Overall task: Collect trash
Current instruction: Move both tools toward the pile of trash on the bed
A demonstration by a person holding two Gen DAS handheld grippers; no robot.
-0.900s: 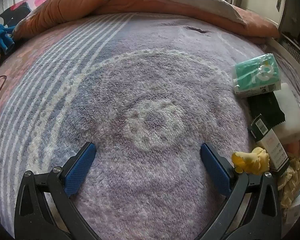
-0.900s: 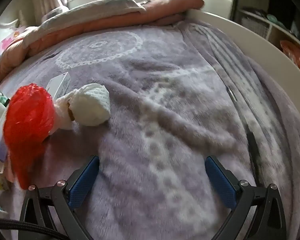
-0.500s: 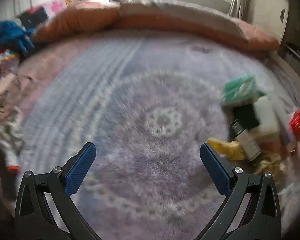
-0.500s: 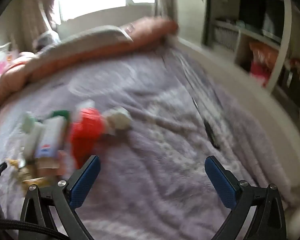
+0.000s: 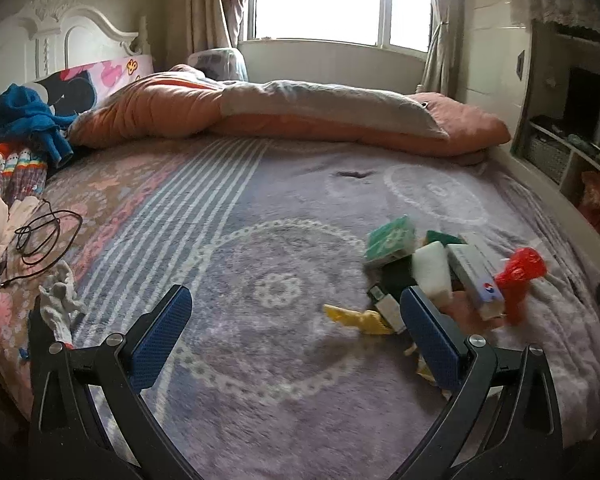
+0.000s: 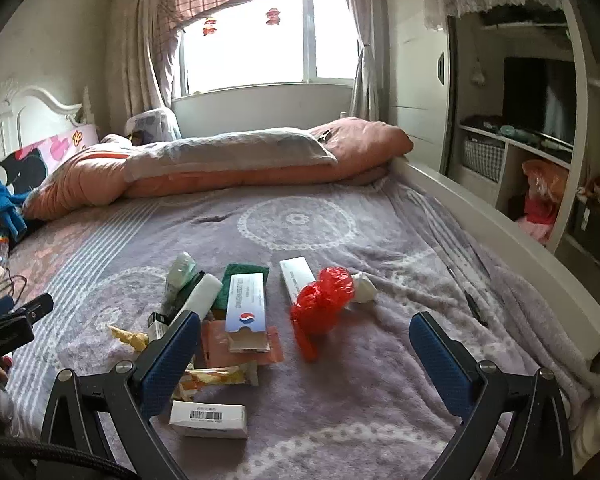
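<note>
A heap of trash lies on the purple blanket (image 6: pixel 340 408): a red plastic bag (image 6: pixel 324 300), a long box with a Pepsi logo (image 6: pixel 245 308), a small white barcode box (image 6: pixel 207 420), a crumpled white wad (image 6: pixel 364 288), yellow wrappers (image 6: pixel 215 376) and a green packet (image 5: pixel 390 240). The red bag (image 5: pixel 520 276) shows in the left wrist view too. My right gripper (image 6: pixel 306 356) is open and empty, above the near edge of the heap. My left gripper (image 5: pixel 293 336) is open and empty, to the left of the heap.
A rolled orange and grey duvet (image 5: pixel 300 120) lies along the far side of the bed. Clothes (image 5: pixel 23 120) and a black cable (image 5: pixel 43 236) lie at the left. A white bed rail (image 6: pixel 500 232) and shelves (image 6: pixel 520 160) stand at the right.
Both grippers have pulled back and up from the blanket, so the whole bed and the heap have come into view. Both stay open and empty.
</note>
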